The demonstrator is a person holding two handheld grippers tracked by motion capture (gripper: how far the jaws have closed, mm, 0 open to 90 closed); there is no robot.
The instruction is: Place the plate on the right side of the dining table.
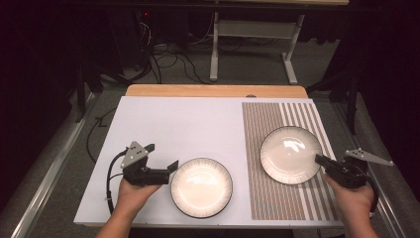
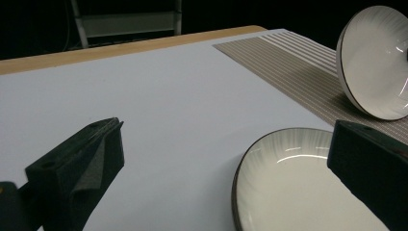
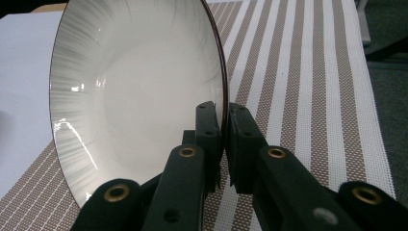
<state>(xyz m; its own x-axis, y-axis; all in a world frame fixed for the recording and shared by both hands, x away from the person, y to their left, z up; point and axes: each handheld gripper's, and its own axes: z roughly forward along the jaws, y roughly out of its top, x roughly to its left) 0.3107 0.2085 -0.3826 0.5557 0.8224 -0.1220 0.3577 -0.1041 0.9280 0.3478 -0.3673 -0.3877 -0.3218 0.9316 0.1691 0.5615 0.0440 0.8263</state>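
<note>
Two white plates with dark ribbed rims are on the table. One plate lies flat on the white surface near the front edge. Just left of it is my left gripper, open, with one jaw over the plate's rim. The other plate is tilted up on the striped placemat, its lower edge resting on the mat. My right gripper is shut on this plate's right rim.
The white sheet covers the left and middle of the table, and a wooden edge shows at the back. Beyond the table, cables lie on the floor beside a metal stand. The table's front edge is close to both hands.
</note>
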